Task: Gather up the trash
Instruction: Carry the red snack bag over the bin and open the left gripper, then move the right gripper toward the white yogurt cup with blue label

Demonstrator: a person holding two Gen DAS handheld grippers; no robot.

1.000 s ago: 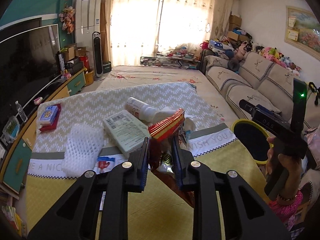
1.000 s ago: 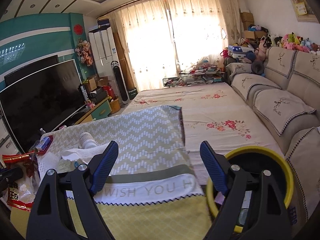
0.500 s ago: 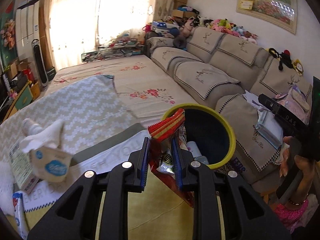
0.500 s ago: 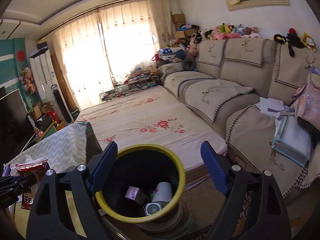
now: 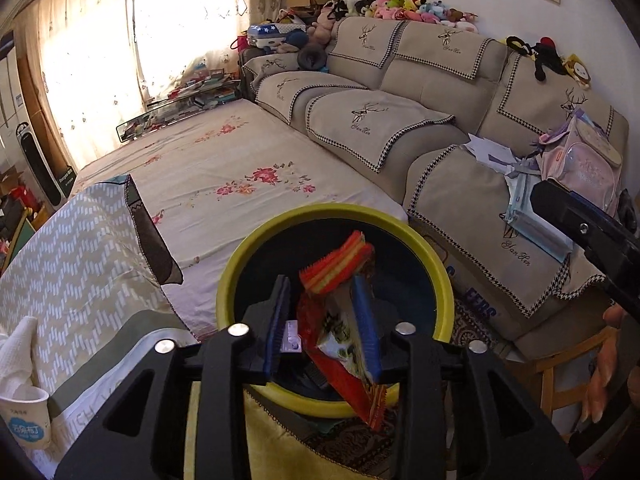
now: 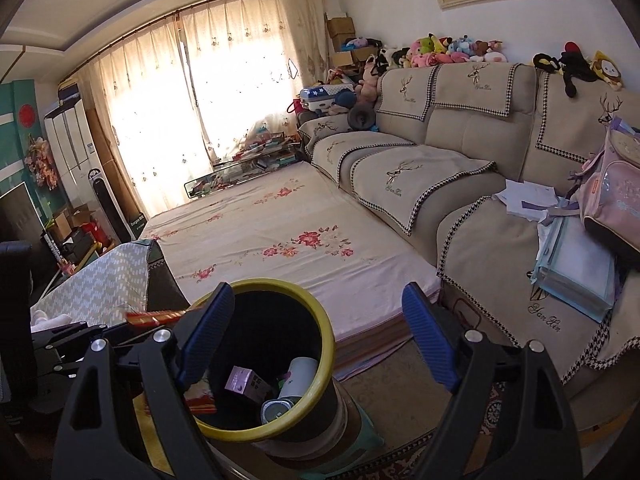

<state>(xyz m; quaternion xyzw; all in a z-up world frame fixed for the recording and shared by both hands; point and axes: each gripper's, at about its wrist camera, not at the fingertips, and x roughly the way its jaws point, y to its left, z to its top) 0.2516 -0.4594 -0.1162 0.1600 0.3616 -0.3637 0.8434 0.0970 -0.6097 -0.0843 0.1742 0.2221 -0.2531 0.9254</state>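
Observation:
The red snack wrapper (image 5: pixel 340 344) hangs between the fingers of my left gripper (image 5: pixel 320 284), right over the mouth of the yellow-rimmed black bin (image 5: pixel 340 212). The jaws are opening: the wrapper leans on the right pad and a gap shows at the left pad. In the right wrist view, the bin (image 6: pixel 329 344) holds a pink box (image 6: pixel 240 384), a white bottle (image 6: pixel 298 376) and a can (image 6: pixel 276 410). My right gripper (image 6: pixel 318 300) stands open and empty just above the bin's right side. The wrapper's red edge (image 6: pixel 156 316) shows at the bin's left rim.
A beige sofa (image 5: pixel 400 128) with papers and a pink backpack (image 5: pixel 580 160) runs along the right. A floral-sheeted low bed (image 5: pixel 224 168) lies behind the bin. The table's chevron cloth (image 5: pixel 72 248) is at the left, with a paper cup (image 5: pixel 24 420) stuffed with tissue.
My left gripper swung from over the table to above the bin, and its jaws have parted around the wrapper. The right gripper turned right toward the bin and sofa, then held still.

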